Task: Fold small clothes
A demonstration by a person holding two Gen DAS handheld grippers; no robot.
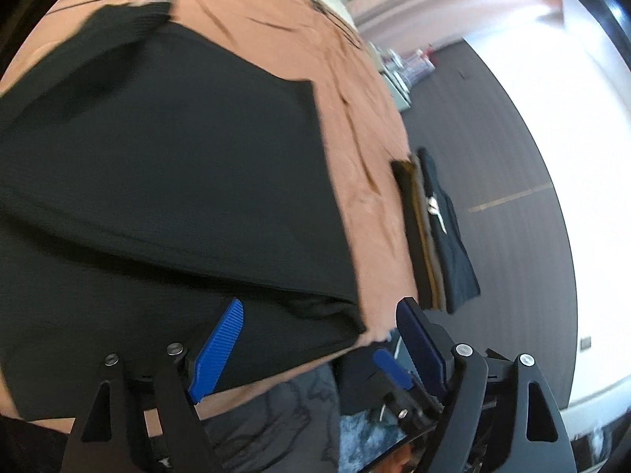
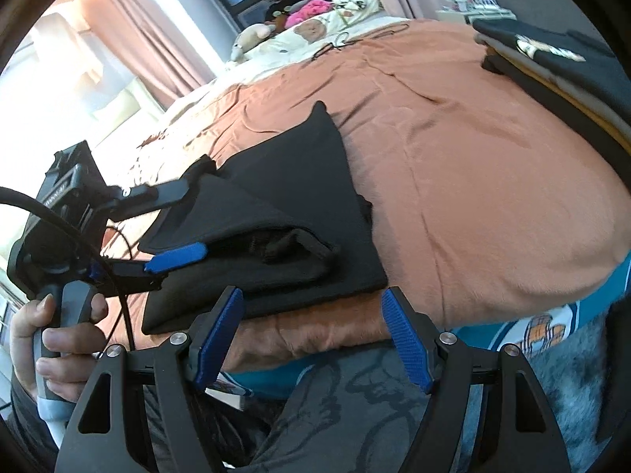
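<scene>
Black ribbed-knit fabric, a small folded garment [image 2: 276,213], lies on the bed's rust-orange blanket [image 2: 473,181], close to the near edge, with one folded layer lying over a wider one beneath it. Your left hand-held gripper [image 1: 319,339] hangs low over the garment's near corner with its jaws spread wide; the left blue ribbed pad [image 1: 217,351] sits over the black cloth, the right one is past the garment's edge, and neither pad presses on the cloth. In the right wrist view you can see that same gripper from the side, your left hand [image 2: 51,339] wrapped around its grey handle and one blue pad at the garment's left edge. Your right hand-held gripper [image 2: 311,339] also stands with its jaws apart, hovering just before the blanket's near edge, its blue pads [image 2: 406,343] empty and clear of the garment. At the bed's far right corner rests a stack of folded dark clothes [image 2: 552,59], the top one bearing a pale print. Beyond the blanket lie a cream patterned quilt [image 2: 315,35] and some soft toys [image 2: 307,10].
</scene>
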